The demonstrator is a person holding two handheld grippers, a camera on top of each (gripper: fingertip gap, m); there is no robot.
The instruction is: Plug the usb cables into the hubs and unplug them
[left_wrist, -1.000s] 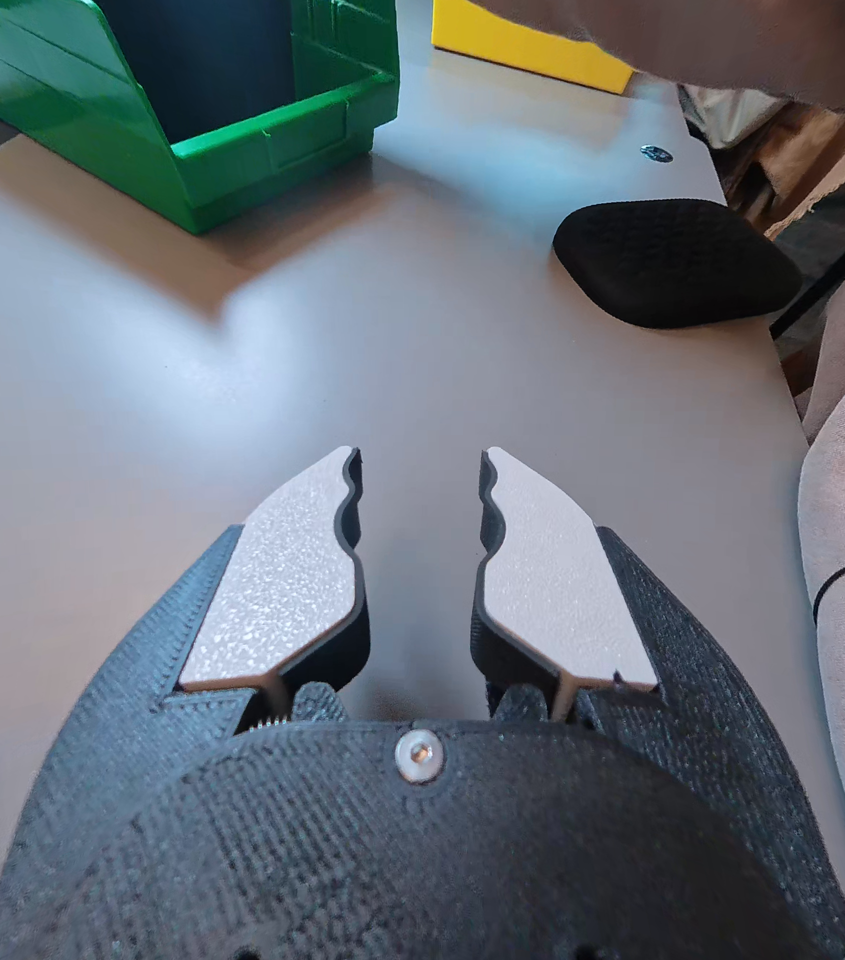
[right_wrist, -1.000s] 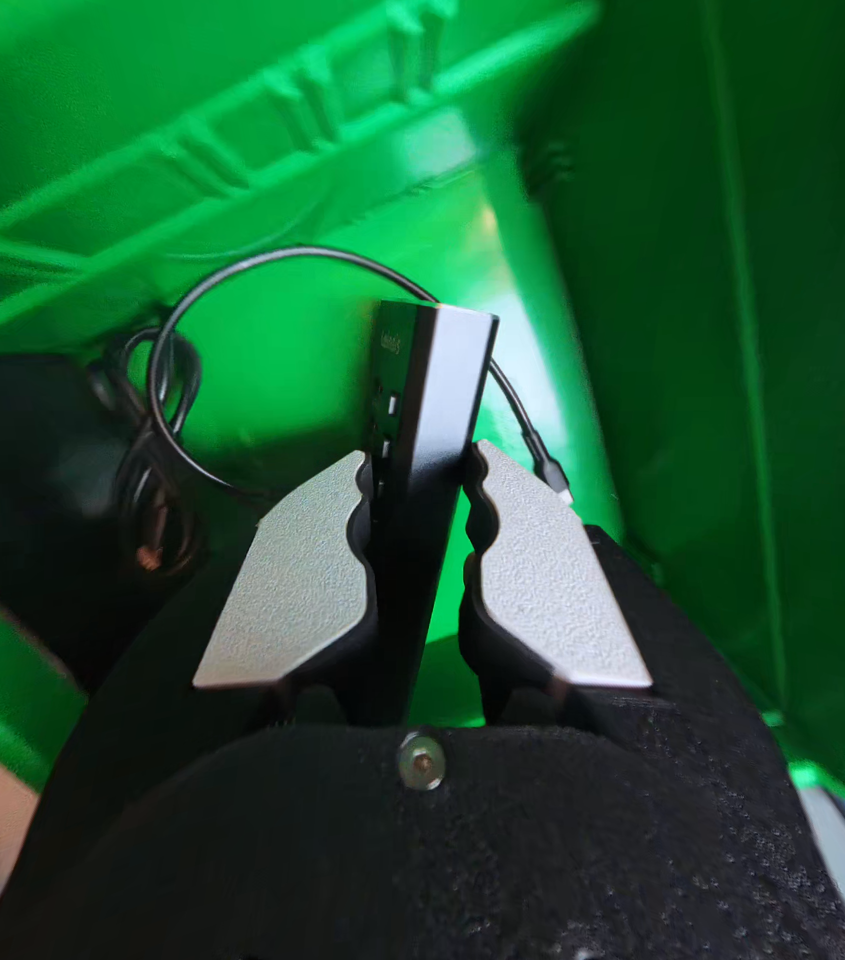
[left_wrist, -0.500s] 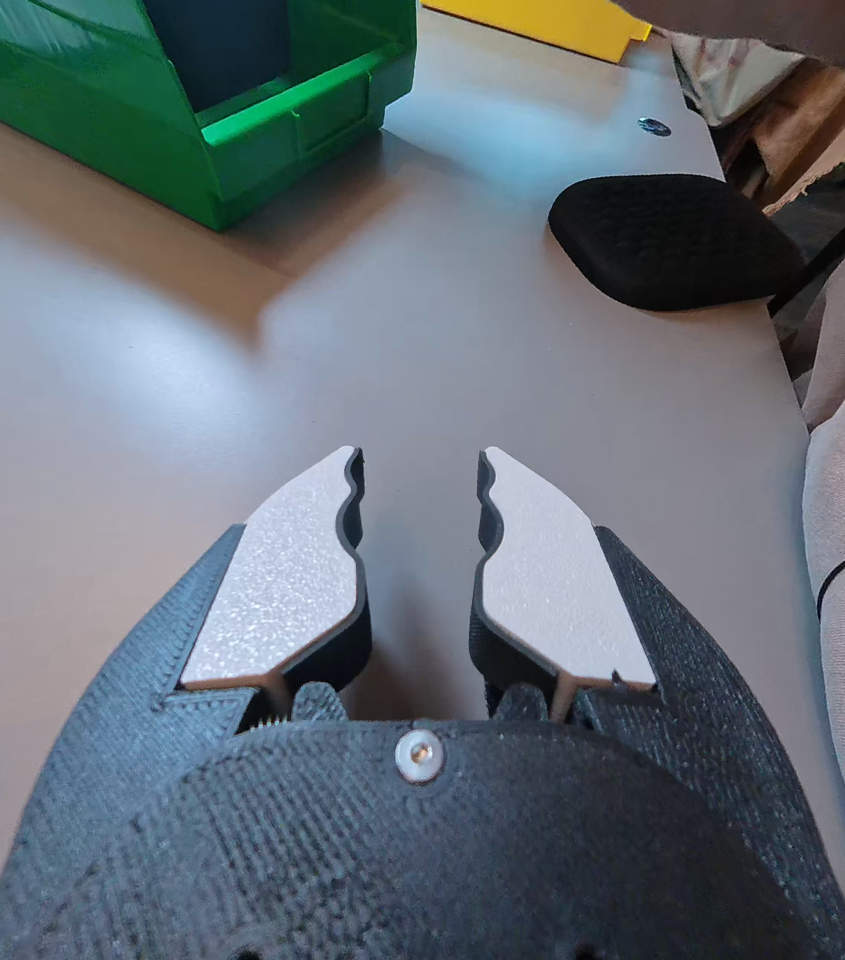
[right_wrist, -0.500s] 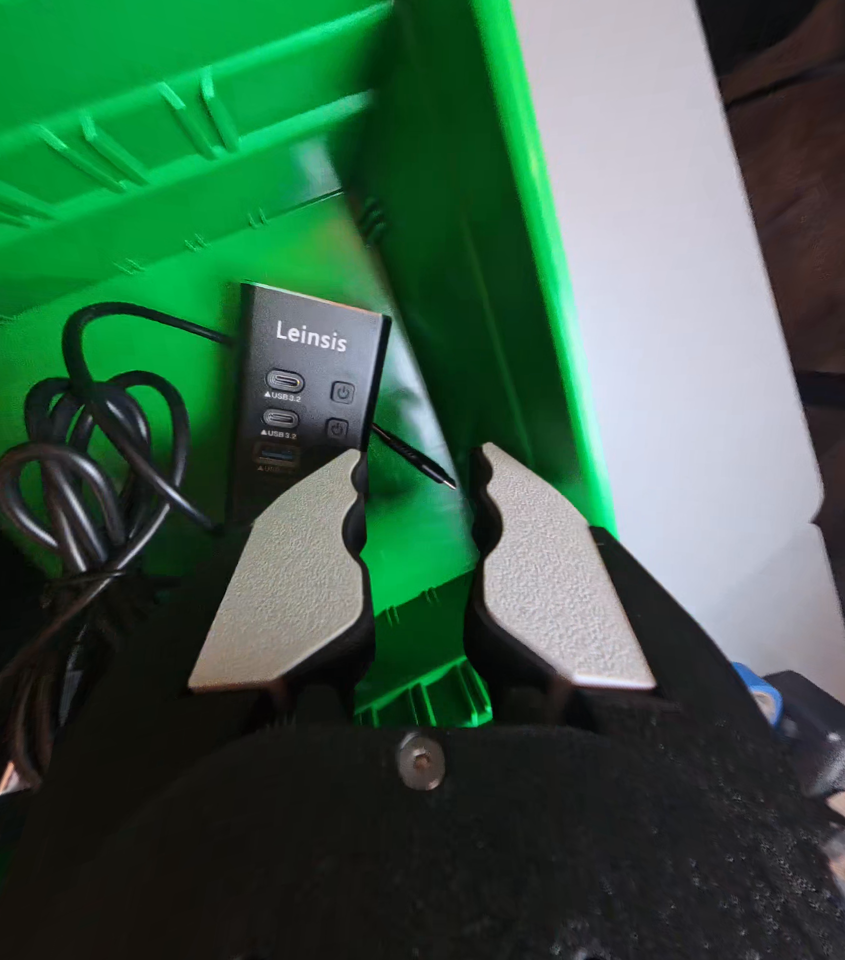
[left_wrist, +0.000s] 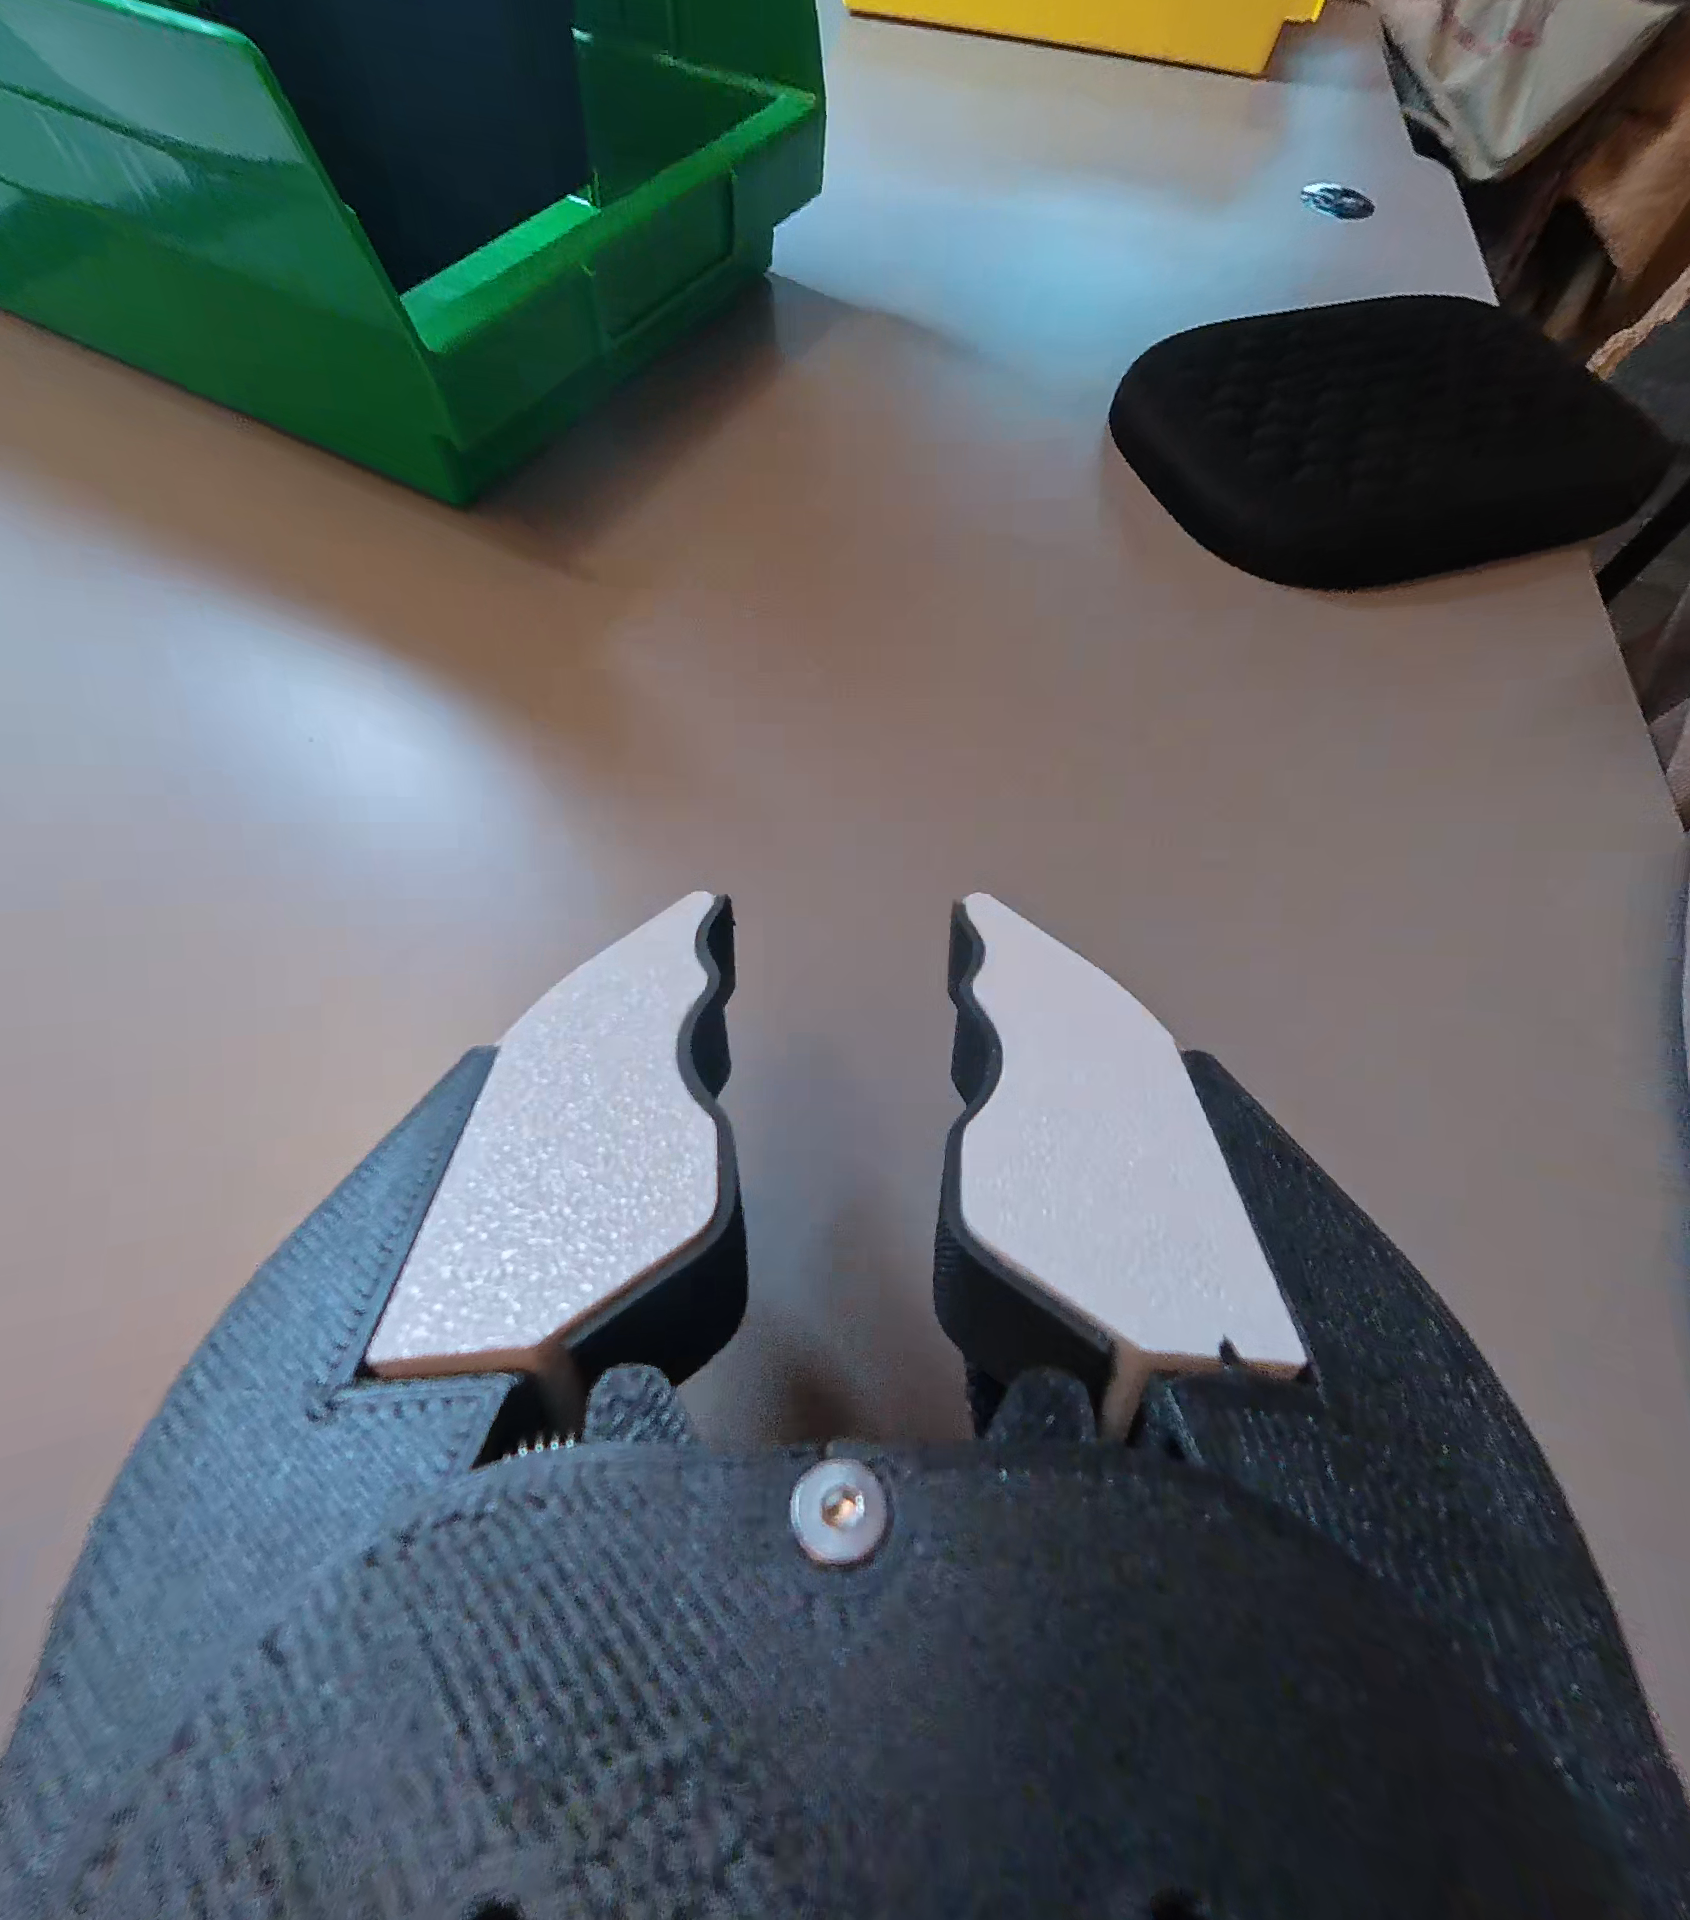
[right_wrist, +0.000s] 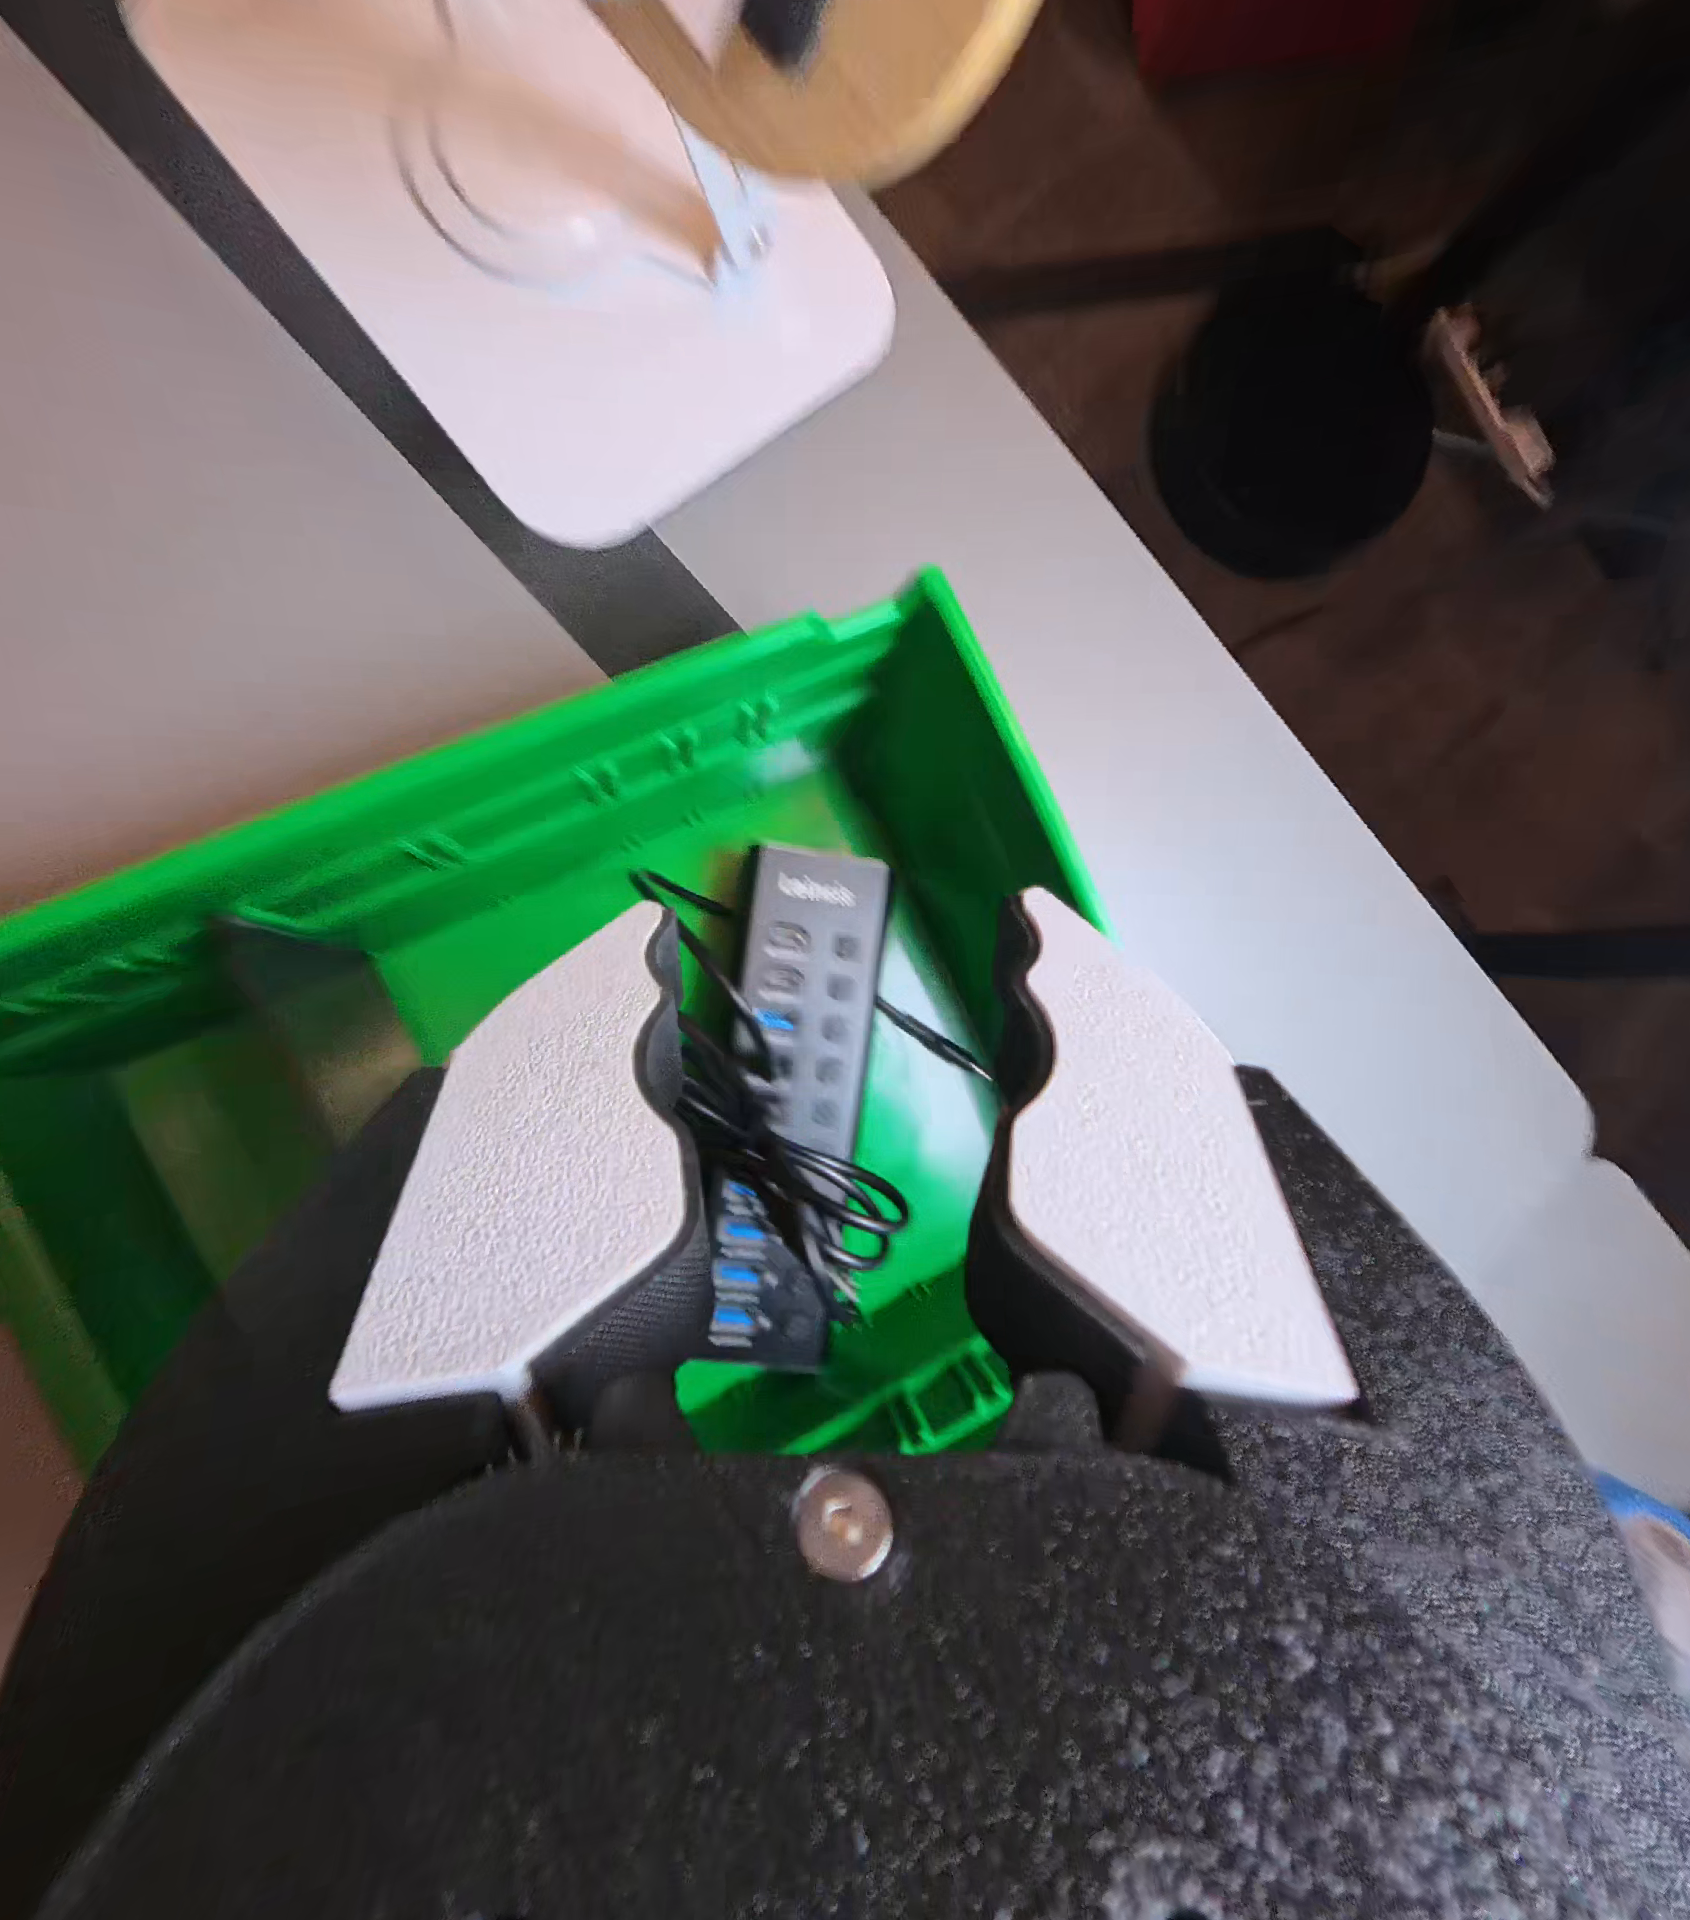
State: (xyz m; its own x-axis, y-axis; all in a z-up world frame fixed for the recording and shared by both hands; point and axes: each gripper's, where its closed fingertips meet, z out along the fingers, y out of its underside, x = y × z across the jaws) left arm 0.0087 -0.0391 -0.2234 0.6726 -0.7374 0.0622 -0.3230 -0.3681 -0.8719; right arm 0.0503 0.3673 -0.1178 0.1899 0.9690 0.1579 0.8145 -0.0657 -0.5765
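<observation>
Both empty: right gripper [right_wrist: 836,914] spread wide above green bin [right_wrist: 467,831], left gripper [left_wrist: 841,914] parted over table [left_wrist: 301,727]. Black hub [right_wrist: 810,997] flat inside, tangled with cable [right_wrist: 799,1174], so could easily snag and drag everything out

The place looked like an office or lab workspace. A broad grey-brown desk [left_wrist: 820,665] bore a green plastic storage bin [left_wrist: 321,312], the kind used for sorting parts. Behind the bin lay the edge of a yellow bin [left_wrist: 1080,31]; to the bin's right, at the desk's edge, sat a black textured pad [left_wrist: 1381,436]. Inside the bin lay a black USB hub [right_wrist: 810,997] with a tangled black cable [right_wrist: 799,1174]. Beyond the bin stood a white flat stand base [right_wrist: 612,343], blurred.
</observation>
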